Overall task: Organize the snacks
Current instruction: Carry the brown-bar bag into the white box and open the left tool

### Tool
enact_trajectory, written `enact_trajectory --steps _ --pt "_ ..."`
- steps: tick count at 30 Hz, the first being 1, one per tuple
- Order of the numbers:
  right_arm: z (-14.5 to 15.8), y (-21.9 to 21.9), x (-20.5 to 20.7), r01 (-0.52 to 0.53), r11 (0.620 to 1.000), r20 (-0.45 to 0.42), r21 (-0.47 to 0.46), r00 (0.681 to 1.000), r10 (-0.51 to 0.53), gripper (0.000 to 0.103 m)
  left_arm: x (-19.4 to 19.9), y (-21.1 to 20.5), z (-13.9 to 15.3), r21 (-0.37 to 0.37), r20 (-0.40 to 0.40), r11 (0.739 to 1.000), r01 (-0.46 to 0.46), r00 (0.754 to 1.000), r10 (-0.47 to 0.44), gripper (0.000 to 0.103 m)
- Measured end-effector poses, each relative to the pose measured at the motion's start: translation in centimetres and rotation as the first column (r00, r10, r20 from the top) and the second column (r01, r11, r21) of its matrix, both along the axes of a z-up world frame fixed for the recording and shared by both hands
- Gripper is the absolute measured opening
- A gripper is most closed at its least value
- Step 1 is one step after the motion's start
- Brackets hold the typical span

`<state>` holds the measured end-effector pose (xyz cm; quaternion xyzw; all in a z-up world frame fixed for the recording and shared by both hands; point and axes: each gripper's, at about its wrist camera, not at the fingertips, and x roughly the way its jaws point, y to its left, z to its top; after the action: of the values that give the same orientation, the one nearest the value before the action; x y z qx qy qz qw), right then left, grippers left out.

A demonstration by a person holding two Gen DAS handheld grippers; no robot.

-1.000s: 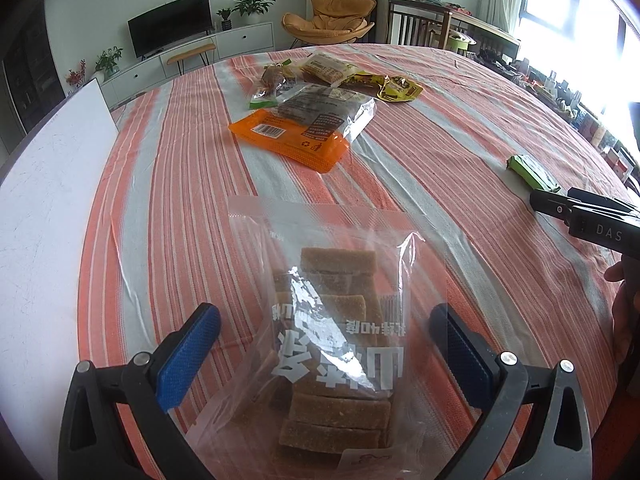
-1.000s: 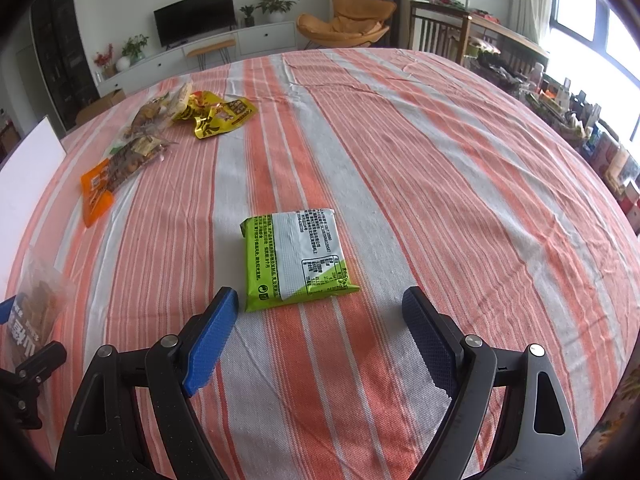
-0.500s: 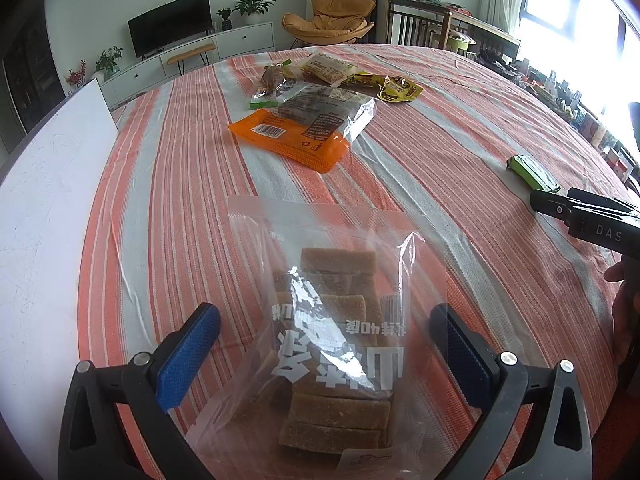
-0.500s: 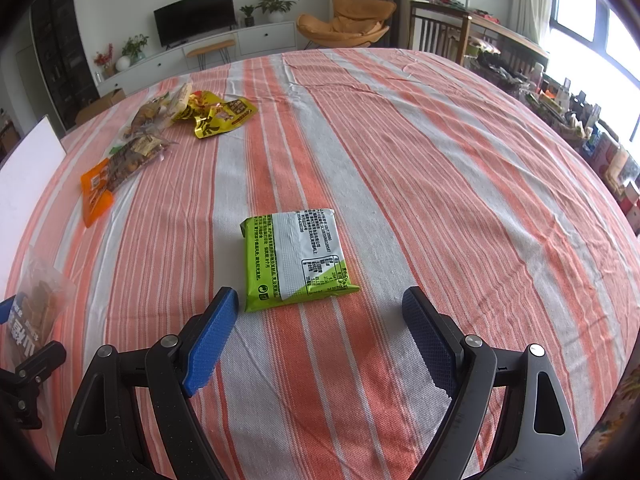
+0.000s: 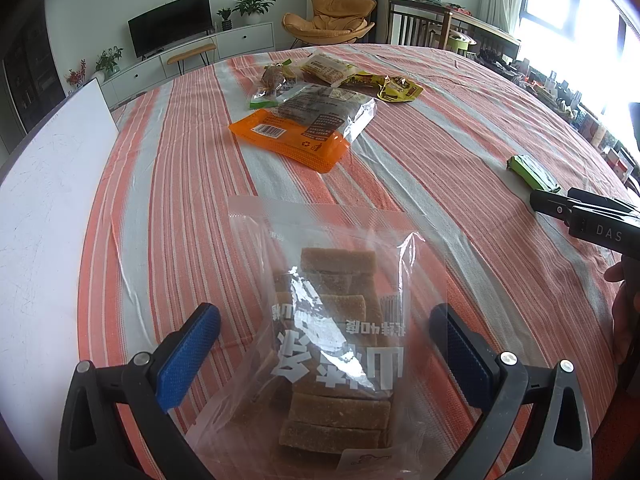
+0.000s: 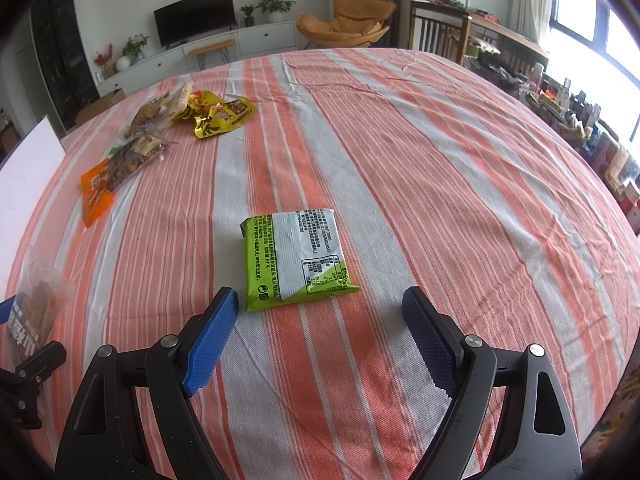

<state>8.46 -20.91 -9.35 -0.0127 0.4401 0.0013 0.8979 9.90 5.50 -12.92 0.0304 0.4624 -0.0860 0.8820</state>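
Left wrist view. The left gripper (image 5: 325, 350) stands with its blue-padded jaws spread wide on either side of a clear plastic bag of brown pressed snack bars (image 5: 334, 344), touching neither flank; the bag lies flat on the orange-and-grey striped tablecloth (image 5: 460, 152), apparently lined up for a sideways pinch. Farther off lies a loose cluster of packets: one flat orange pouch (image 5: 288, 140) with one clear dark-printed bag (image 5: 324, 110) overlapping it, one small packet with a green end (image 5: 272, 86), one pale packet (image 5: 326, 68) and one crumpled yellow wrapper (image 5: 394, 88). A white board (image 5: 44, 208) borders the cloth on the left.

Right wrist view. The right gripper (image 6: 320, 334) is likewise agape and empty, hovering just short of one green-and-white flat packet (image 6: 296, 260), which lies alone, well apart from the cluster, probably the next item to be gathered. The yellow wrapper may be two pieces here; the folds make this uncertain. Five packets form the far cluster, with two outliers, one before each gripper.
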Motion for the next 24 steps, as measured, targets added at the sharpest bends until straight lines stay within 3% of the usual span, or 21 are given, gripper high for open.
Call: enact_trajectory --steps 9,11,14,17,19,21,24 --pt "0.3 -0.7 -0.4 0.011 0.999 0.023 0.036 1.0 -0.012 0.085 0.0 0.0 0.0 0.0 0.0 1.0 0.0 1.0 0.0 0.103" --pt "1.3 -2.3 -1.4 0.021 0.987 0.097 0.157 0.995 -0.036 0.085 0.0 0.0 0.0 0.0 0.0 1.0 0.0 1.0 0.0 0.103" --pt "2.4 -6.1 -2.7 0.031 0.917 0.169 0.399 0.98 -0.106 0.085 0.0 0.0 0.0 0.0 0.0 1.0 0.0 1.0 0.0 0.103" --pt "2.0 -9.5 -3.5 0.162 0.854 0.135 0.494 0.956 -0.259 0.086 0.0 0.0 0.0 0.0 0.0 1.0 0.0 1.0 0.0 0.103" --pt "1.4 -10.0 -3.1 0.213 0.841 0.068 0.498 0.957 -0.283 0.086 0.0 0.0 0.0 0.0 0.0 1.0 0.0 1.0 0.0 0.103" --pt "1.7 -8.6 -2.6 0.187 0.877 0.056 0.442 0.97 -0.235 0.086 0.0 0.0 0.0 0.0 -0.001 1.0 -0.001 1.0 0.001 0.103" --pt "2.8 -3.6 -0.8 0.054 0.974 0.052 0.219 0.996 -0.067 0.086 0.0 -0.1 0.1 0.006 -0.007 1.0 -0.001 1.0 0.001 0.103"
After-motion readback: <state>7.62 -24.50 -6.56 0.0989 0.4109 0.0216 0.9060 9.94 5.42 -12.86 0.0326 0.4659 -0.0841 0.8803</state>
